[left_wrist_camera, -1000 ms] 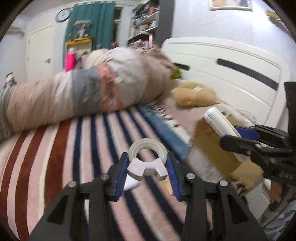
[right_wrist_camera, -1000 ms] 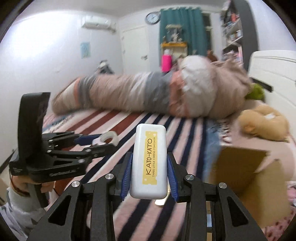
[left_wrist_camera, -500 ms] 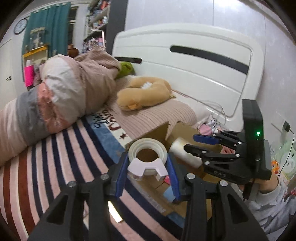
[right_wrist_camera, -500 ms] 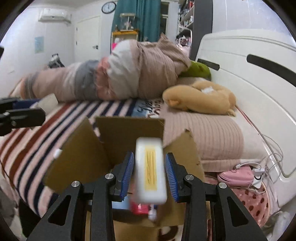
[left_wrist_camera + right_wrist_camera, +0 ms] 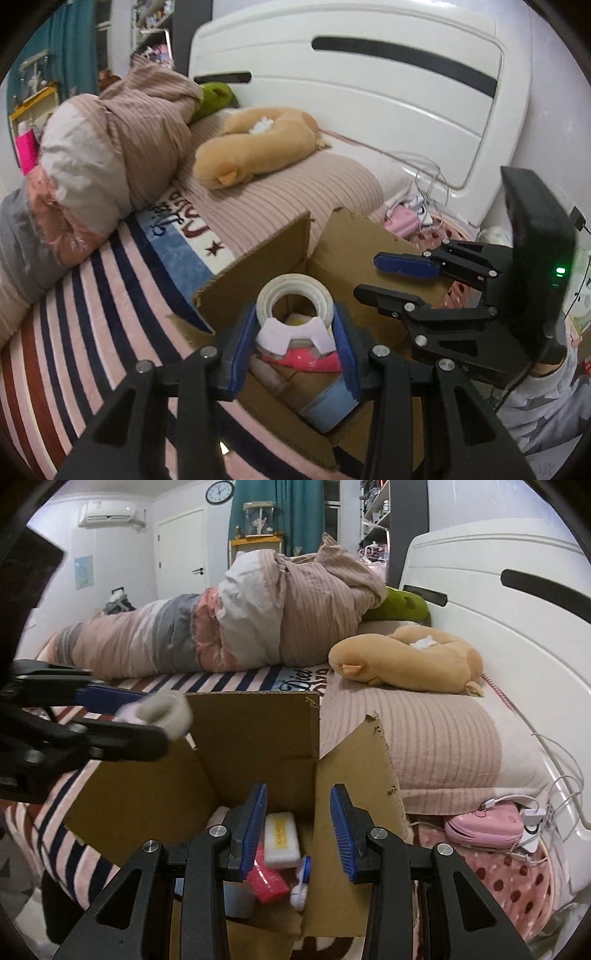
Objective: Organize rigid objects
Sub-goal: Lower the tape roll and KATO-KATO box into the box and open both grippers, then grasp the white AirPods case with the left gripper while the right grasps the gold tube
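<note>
The left gripper (image 5: 295, 332) has its jaws clamped on the tape roll (image 5: 293, 301) above the open cardboard box (image 5: 258, 738) — rigid, light, best gripped across its rim. The right gripper (image 5: 298, 829) has its jaws apart; the white case (image 5: 281, 835) lies inside the box — hard, smooth, probably slippery.

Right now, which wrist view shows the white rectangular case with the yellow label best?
Right wrist view: the white rectangular case with the yellow label lies in the open cardboard box, between the open right gripper's fingers. In the left wrist view the tape roll in the left gripper blocks it.
</note>
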### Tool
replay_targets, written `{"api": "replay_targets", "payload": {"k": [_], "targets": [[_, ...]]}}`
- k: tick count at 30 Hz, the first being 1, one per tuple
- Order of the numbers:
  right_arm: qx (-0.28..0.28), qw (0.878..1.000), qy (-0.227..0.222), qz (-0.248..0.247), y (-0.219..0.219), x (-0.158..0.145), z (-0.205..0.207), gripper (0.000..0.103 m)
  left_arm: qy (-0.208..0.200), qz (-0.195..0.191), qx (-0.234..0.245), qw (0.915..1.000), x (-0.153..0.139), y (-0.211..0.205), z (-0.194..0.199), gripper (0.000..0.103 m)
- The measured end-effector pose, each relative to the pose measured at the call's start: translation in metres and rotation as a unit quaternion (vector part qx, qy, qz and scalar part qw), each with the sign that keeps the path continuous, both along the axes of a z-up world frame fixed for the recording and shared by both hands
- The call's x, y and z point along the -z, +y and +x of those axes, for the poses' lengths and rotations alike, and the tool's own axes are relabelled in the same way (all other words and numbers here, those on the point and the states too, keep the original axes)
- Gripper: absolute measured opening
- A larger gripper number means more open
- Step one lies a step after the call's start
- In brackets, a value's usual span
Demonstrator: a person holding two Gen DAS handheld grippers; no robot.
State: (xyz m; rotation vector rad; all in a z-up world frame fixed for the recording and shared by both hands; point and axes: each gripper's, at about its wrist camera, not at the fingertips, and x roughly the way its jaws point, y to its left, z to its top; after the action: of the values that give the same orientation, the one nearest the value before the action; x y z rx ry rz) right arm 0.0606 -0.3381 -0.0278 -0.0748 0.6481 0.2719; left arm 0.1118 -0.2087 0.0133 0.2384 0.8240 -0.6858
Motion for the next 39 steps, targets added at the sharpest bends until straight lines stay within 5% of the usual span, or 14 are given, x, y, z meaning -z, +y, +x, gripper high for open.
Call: {"api": "replay_targets", "payload": {"k": [4, 6, 17, 27, 34, 39], "targets": [[-0.008, 1.000, 0.004, 0.008, -0.003, 0.002, -0.002, 0.046, 0.016, 0.021, 0.000, 0.9997, 0.011, -0.007, 0.012, 0.038], [-0.012, 1.000, 0.007, 0.012, -0.003, 0.003, -0.002, 0.049, 0.022, 0.027, 0.000, 0.9994, 0.015, -0.009, 0.016, 0.047], [-0.033, 0.999, 0.004, 0.028, 0.006, -0.007, -0.011, 0.085, 0.001, -0.009, -0.038, 0.9992, -0.007, 0.032, 0.007, 0.061], [-0.064, 0.998, -0.021, 0.018, 0.066, -0.043, -0.025, 0.085, -0.032, -0.021, -0.130, 0.9908, -0.019, 0.141, -0.018, 0.064], [-0.114, 0.992, -0.032, 0.037, 0.138, -0.057, -0.034, 0.084, -0.027, -0.027, -0.185, 0.9821, 0.006, 0.216, -0.033, 0.064], [-0.155, 0.987, -0.003, 0.046, 0.198, -0.034, -0.035, 0.075, -0.009, -0.035, -0.218, 0.9752, 0.039, 0.260, -0.033, 0.064]]}}
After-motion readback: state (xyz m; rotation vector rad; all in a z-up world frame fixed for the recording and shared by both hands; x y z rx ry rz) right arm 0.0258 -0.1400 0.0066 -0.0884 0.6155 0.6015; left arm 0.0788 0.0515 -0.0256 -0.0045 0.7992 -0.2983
